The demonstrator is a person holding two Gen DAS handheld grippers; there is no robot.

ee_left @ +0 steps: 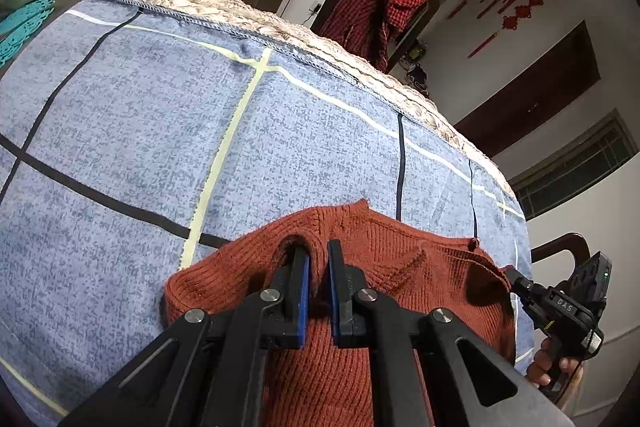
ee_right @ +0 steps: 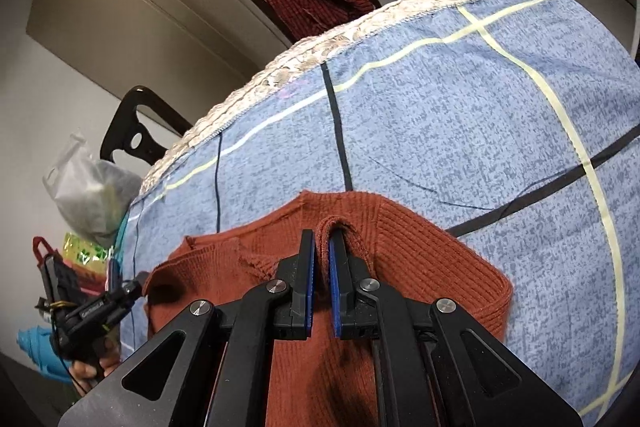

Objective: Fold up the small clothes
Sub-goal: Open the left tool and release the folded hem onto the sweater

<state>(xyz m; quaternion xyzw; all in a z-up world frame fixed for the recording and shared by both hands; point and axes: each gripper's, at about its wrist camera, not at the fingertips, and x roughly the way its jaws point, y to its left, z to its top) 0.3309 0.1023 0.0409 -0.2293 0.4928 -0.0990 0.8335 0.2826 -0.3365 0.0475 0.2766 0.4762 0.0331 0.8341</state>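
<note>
Evidently a rust-red knit sweater (ee_left: 360, 307) is being lifted off the blue checked cloth (ee_left: 160, 107), low at six o'clock in both views. A fold of knit is pinched by the left gripper (ee_left: 318, 291) and by the right gripper (ee_right: 322, 287) alike (jaws nearly closed). A matched carry toward twelve o'clock seems called for next.

Blue checked cloth (ee_left: 200, 131) beyond the rust sweater (ee_left: 360, 307) lies bare; chairs (ee_right: 136, 131) ring its edge.
</note>
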